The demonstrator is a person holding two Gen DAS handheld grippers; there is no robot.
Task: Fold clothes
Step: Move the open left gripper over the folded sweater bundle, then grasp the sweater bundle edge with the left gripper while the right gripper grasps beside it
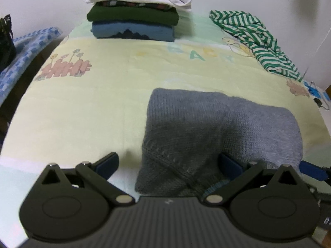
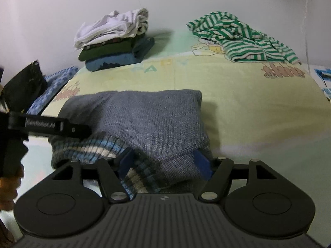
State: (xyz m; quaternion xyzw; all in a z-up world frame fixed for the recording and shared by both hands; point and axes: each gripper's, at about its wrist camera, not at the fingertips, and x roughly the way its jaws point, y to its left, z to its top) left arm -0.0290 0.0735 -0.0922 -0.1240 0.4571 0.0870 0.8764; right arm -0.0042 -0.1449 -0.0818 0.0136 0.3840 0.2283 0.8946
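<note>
The right gripper point(image 2: 166, 162) stands spread over the grey sweater point(image 2: 144, 119), folded on the bed sheet point(image 2: 248, 103), its pads seemingly not pressing. The left gripper point(image 1: 168, 165) is spread too, at the sweater's edge. 1 folded stack point(image 1: 134, 18) sits far back.

Bare quilt point(image 1: 82, 113) left of grey sweater point(image 1: 206, 128).

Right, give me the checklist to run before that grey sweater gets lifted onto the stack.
1. Folded grey knitted sweater compact on the pale yellow bedspread: ok.
2. Right tool released, fingers wide around the sweater's near edge: ok.
3. Left tool open: ok.
4. Striped ribbed cuff tucked in: not ok.
5. Stack of folded clothes level: cannot tell.
6. Green-and-white striped garment folded: not ok.
</note>
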